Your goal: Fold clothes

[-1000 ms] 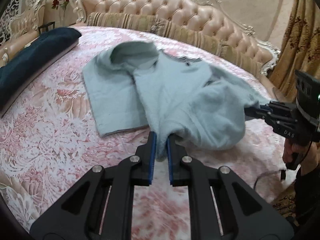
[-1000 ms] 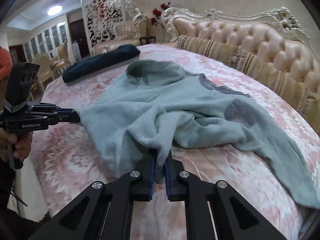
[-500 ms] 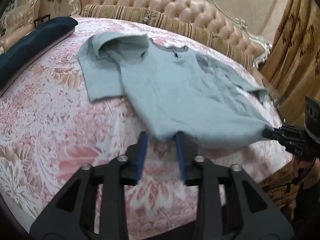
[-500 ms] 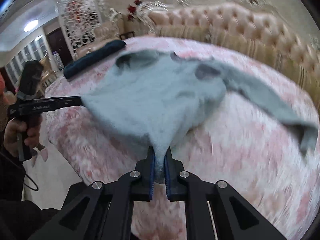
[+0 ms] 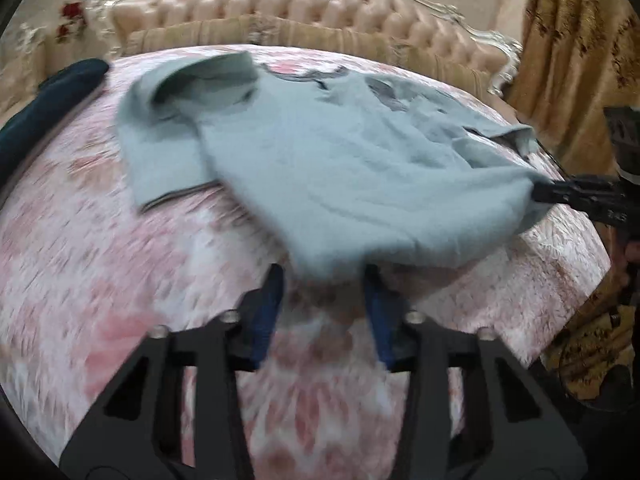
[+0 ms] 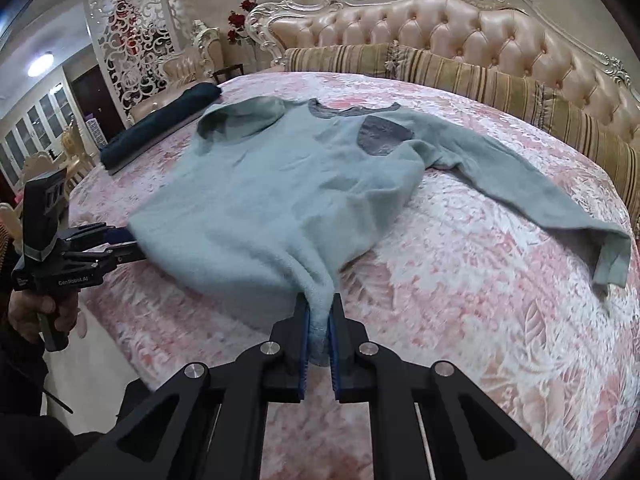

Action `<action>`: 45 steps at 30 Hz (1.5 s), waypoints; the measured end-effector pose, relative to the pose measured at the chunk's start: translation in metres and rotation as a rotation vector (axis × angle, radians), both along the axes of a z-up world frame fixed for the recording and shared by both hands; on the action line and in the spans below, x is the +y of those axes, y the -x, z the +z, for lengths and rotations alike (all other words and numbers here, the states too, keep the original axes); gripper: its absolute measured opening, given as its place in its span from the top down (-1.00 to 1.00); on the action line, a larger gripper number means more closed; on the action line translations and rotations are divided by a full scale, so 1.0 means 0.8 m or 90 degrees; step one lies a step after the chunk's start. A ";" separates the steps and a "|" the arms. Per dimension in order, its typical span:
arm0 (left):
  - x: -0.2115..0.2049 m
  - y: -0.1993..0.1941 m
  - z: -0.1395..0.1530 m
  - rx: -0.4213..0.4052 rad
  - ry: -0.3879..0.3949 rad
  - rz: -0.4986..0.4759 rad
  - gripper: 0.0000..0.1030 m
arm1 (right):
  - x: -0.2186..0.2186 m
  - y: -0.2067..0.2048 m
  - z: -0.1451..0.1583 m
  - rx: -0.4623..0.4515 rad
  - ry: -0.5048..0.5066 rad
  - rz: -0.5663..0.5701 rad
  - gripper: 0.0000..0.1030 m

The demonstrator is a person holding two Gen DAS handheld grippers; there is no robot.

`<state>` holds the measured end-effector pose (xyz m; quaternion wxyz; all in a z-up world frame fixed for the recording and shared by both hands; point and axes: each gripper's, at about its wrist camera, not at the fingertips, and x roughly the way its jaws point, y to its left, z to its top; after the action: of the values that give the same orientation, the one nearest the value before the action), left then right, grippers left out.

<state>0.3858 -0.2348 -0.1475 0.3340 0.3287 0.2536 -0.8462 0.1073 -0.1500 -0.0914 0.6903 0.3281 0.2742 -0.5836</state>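
A light blue-grey sweater (image 6: 280,192) with a grey chest pocket lies spread on the pink patterned bedspread (image 6: 480,280). My right gripper (image 6: 319,312) is shut on the sweater's right hem corner near the bed's front edge. My left gripper (image 5: 322,280) is open, its blue pads on either side of the left hem corner (image 5: 332,256), which lies loose between them. In the right wrist view the left gripper (image 6: 132,246) sits at that hem corner. One sleeve (image 6: 540,200) stretches out to the right; the other sleeve (image 5: 168,120) is folded at the far left.
A folded dark blue garment (image 6: 160,128) lies at the far left of the bed. Striped bolster cushions (image 6: 480,84) and a tufted pink headboard (image 6: 460,24) line the far side. A gold curtain (image 5: 580,40) hangs on the right.
Both grippers pulled the hem toward the front edge and the sweater spread flat. My left gripper opened and let go of its hem corner. The right gripper stays shut on its corner.
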 end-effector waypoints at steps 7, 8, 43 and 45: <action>-0.068 0.032 0.006 0.076 -0.089 -0.018 0.84 | -0.057 0.021 -0.024 0.048 -0.007 -0.020 0.84; -0.076 0.035 0.005 0.087 -0.103 -0.015 0.87 | -0.063 0.023 -0.027 0.048 -0.007 -0.021 0.84; -0.028 0.042 0.010 -0.022 0.034 -0.130 0.48 | -0.033 0.003 -0.034 0.082 -0.042 -0.038 0.16; -0.030 0.048 0.011 -0.018 0.016 -0.152 0.82 | -0.034 0.008 -0.033 0.051 -0.039 -0.034 0.13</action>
<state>0.3474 -0.2589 -0.1387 0.2383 0.3643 0.1976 -0.8783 0.1006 -0.1773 -0.1180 0.6526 0.3325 0.3106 -0.6059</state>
